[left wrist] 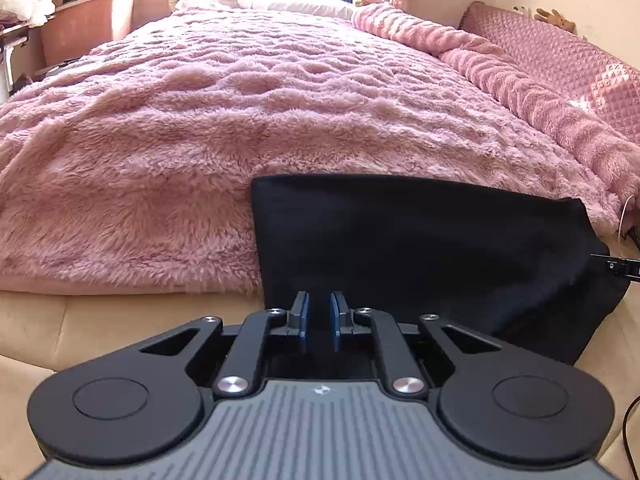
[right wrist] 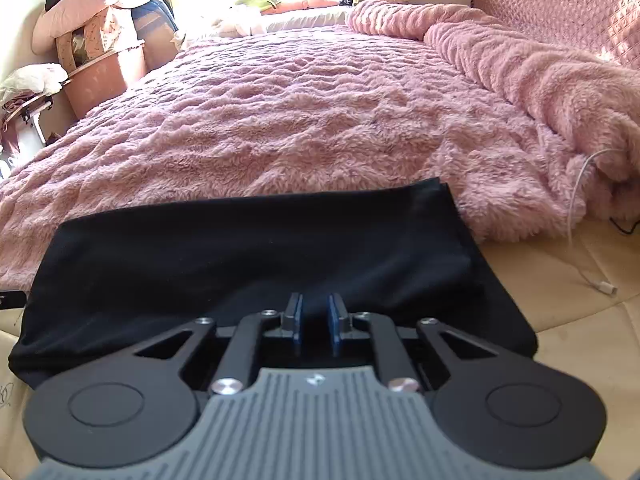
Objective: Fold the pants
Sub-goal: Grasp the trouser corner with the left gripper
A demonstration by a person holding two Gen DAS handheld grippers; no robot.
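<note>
Black pants (left wrist: 420, 240) lie folded into a broad rectangle at the near edge of the pink furry blanket (left wrist: 240, 120), their near part drooping onto the beige surface (left wrist: 80, 320). My left gripper (left wrist: 319, 300) is at the pants' near left edge, its blue pads (left wrist: 304, 312) close together with black cloth filling the narrow gap. In the right wrist view the same pants (right wrist: 240, 248) spread across the front. There my right gripper (right wrist: 316, 302) is pinched on a raised ridge of cloth at the near edge. Each gripper shows as a black sliver at the other view's side edge.
A rolled pink blanket (right wrist: 540, 80) runs along the right, with a quilted pink headboard (left wrist: 560, 60) behind it. A white cable (right wrist: 580, 208) trails onto the beige surface at the right. Boxes and bedding (right wrist: 100, 60) are stacked at the far left.
</note>
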